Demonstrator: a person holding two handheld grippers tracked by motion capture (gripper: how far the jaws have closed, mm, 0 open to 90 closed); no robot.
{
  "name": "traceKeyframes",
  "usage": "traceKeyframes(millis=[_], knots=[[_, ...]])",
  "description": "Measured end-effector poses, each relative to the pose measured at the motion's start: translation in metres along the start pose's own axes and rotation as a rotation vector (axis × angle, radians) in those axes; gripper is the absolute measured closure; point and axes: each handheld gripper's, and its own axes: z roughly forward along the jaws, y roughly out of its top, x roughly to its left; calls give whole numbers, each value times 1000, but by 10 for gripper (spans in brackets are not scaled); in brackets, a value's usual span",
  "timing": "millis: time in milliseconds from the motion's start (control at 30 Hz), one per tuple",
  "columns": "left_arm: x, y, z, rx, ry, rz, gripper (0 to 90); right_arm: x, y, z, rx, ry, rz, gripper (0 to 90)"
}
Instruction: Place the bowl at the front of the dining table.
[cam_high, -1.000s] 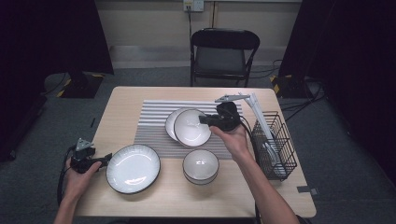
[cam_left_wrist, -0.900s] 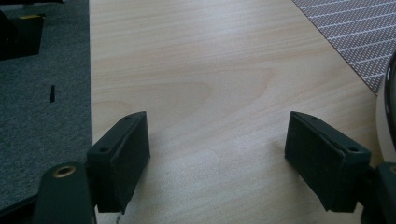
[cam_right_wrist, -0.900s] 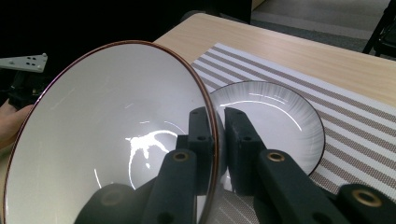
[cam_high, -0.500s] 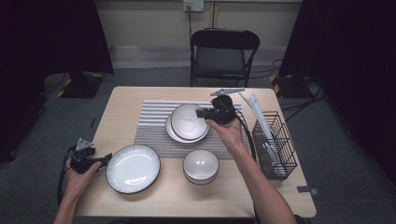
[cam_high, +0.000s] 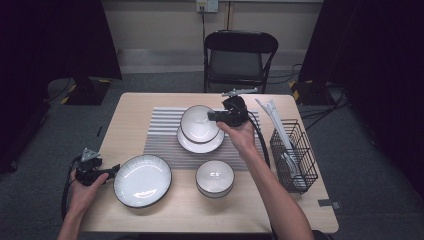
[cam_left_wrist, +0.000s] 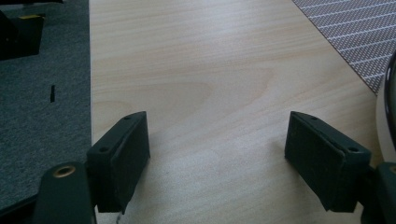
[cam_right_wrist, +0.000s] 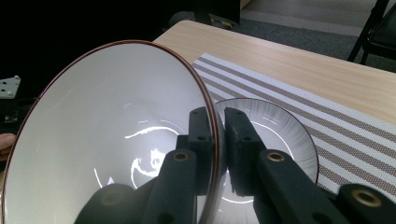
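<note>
The high view is showing the whole light wooden table (cam_high: 150, 107): the right gripper (cam_high: 220, 116) is holding a white ceramic bowl with a thin dark rim (cam_high: 199, 123) above a shallow white plate with a dark rim (cam_high: 200, 144), which is lying on the grey-and-white striped placemat (cam_high: 162, 135). From that height the grip itself is hard to read, while the right gripper view is making it plain: the right gripper (cam_right_wrist: 219, 122) is pinching the bowl's (cam_right_wrist: 107, 135) rim, one jaw lying inside the wall and the other outside, pressed nearly together on the thin edge. That view is also showing the bowl tilted on its side, its glossy white interior catching curved reflections, its rim line looking reddish brown, and the ribbed plate (cam_right_wrist: 285, 135) lying on the placemat (cam_right_wrist: 336, 135) behind it. The high view is further showing a large white dinner plate with a dark rim (cam_high: 142, 180) at the table's near left, a small white bowl with a dark rim (cam_high: 214, 177) in front of the placemat, and a black wire basket (cam_high: 295, 155) at the right edge. The left gripper (cam_high: 107, 172) is resting just beside the dinner plate; the left gripper view is showing the left gripper (cam_left_wrist: 217, 149) spread wide over bare wood (cam_left_wrist: 205, 70), gripping nothing.
</note>
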Motion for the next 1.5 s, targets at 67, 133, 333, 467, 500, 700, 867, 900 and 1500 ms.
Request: traceKeyframes(millis=[67, 133, 333, 467, 500, 700, 867, 900, 1500], knots=[[0, 0, 0, -2, -1, 0, 217, -1, 1, 3, 1, -6, 0, 819], [0, 0, 0, -2, -1, 0, 217, -2, 2, 6, 5, -7, 6, 819], [0, 0, 0, -3, -2, 0, 216, -5, 7, 14, 15, -19, 18, 819], [0, 0, 0, -2, -1, 2, 217, -8, 9, 21, 19, -25, 21, 819], [0, 0, 0, 0, 0, 2, 216, -8, 9, 22, 21, -28, 21, 819], [0, 0, 0, 0, 0, 5, 216, -11, 13, 31, 35, -42, 28, 819], [1, 0, 0, 0, 0, 6, 216, -12, 15, 37, 43, -53, 29, 819], [1, 0, 0, -1, 0, 6, 216, -12, 15, 38, 42, -52, 29, 819], [1, 0, 0, -1, -1, 7, 214, -25, 10, 63, 89, -110, 58, 819]])
